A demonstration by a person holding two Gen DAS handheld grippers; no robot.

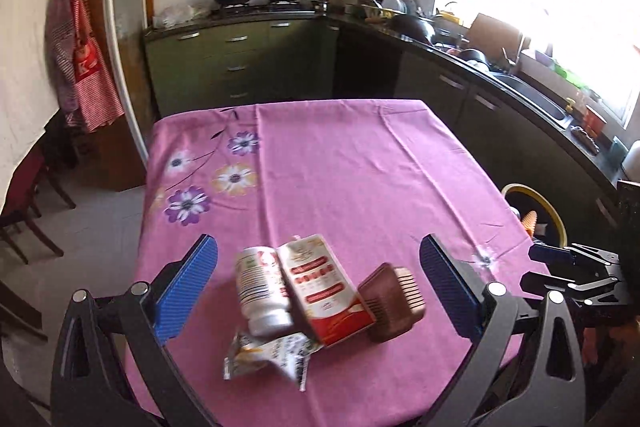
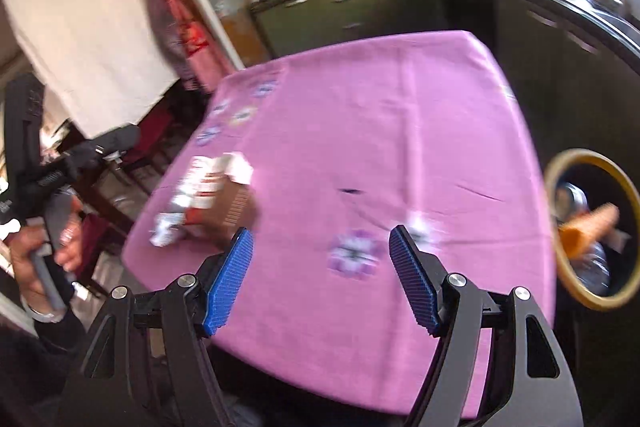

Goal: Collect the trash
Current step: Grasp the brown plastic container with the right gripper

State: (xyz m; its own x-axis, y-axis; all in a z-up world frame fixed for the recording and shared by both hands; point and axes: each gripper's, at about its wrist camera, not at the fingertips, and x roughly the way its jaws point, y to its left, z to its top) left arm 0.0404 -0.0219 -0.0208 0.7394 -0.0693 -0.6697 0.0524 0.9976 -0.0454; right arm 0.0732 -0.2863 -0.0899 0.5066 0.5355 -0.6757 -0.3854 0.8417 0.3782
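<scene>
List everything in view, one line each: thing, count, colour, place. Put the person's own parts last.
bottle: 1, white, lying on the near part of the table
carton: 1, red and white, right of the bottle, touching it
box: 1, brown, right of the carton
wrapper: 1, white, crumpled, nearest of the pile
tablecloth: 1, pink with flowers, over the table
bin: 1, dark with yellow rim, right of the table, trash inside
apron: 1, red striped, hanging at left
left gripper: 1, blue pads, open above the pile
right gripper: 1, blue pads, open, empty
hand: 1, holding the left gripper's handle
</scene>
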